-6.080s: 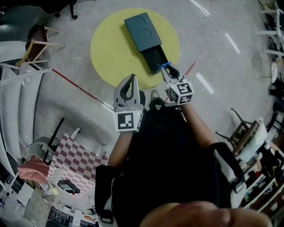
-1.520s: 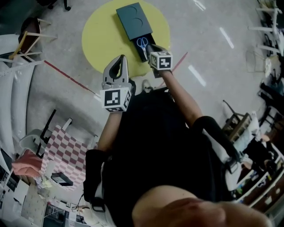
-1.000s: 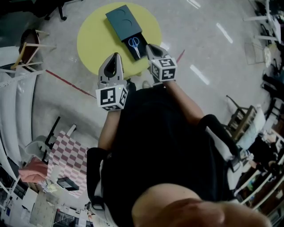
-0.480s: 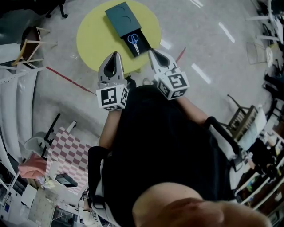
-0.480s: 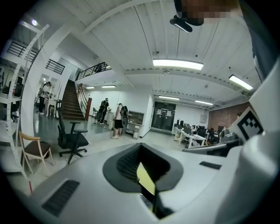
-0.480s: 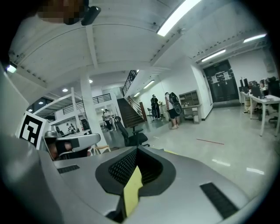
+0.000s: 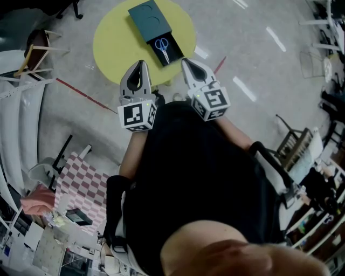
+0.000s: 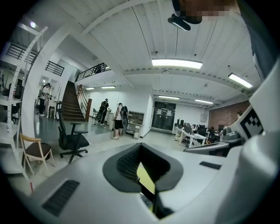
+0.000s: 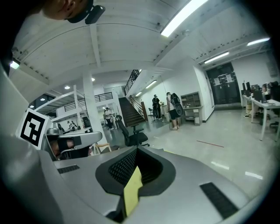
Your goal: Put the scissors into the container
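Left gripper (image 7: 141, 64) and right gripper (image 7: 186, 62), both clenched empty, might bump my container (image 7: 150, 17) and spill the scissors (image 7: 162, 47).

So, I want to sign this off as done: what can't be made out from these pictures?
The scissors: head view, too small to tell whether the blades are shut.
The container: absent from both gripper views; each gripper's own shut jaws block all but a yellow sliver.
The table: head view, near edge partly hidden behind the left gripper and right gripper.
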The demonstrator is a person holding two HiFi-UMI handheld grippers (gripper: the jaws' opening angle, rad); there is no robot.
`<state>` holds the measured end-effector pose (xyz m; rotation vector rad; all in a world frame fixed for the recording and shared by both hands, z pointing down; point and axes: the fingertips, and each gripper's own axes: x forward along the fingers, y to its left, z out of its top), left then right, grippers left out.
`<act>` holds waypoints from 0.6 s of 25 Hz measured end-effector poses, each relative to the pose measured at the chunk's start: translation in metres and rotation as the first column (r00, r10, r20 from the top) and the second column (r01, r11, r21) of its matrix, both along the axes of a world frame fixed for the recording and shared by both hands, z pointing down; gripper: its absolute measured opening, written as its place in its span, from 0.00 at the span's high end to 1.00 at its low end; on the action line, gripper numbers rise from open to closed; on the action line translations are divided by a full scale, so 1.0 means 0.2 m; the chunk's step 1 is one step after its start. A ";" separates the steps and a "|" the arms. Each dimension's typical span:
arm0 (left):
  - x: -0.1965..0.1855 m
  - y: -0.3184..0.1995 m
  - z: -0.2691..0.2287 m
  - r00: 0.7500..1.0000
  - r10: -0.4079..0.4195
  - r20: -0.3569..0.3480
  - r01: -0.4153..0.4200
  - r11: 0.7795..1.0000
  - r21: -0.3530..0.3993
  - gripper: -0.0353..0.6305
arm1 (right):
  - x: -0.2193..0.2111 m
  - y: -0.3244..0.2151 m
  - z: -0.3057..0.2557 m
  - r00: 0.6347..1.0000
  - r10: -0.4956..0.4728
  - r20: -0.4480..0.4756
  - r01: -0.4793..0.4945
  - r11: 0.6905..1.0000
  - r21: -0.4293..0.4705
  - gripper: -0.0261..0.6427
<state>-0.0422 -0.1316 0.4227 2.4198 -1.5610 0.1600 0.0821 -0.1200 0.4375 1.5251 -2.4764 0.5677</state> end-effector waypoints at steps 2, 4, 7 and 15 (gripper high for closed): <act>-0.01 0.00 0.00 1.000 -0.004 0.000 0.004 1.000 -0.001 0.97 | -0.01 0.00 0.01 1.000 -0.007 0.005 0.007 1.000 0.003 0.96; -0.02 -0.01 0.00 1.000 -0.006 -0.001 0.006 1.000 -0.001 0.97 | -0.02 0.00 0.01 1.000 -0.011 0.004 0.011 1.000 0.004 0.96; -0.02 -0.01 0.00 1.000 -0.009 -0.001 0.009 1.000 0.002 0.97 | -0.03 0.00 0.01 1.000 -0.021 0.006 0.021 1.000 0.014 0.96; -0.02 -0.01 0.00 1.000 -0.006 -0.004 0.006 1.000 0.004 0.97 | -0.04 0.00 0.01 1.000 -0.026 0.007 0.026 1.000 0.017 0.96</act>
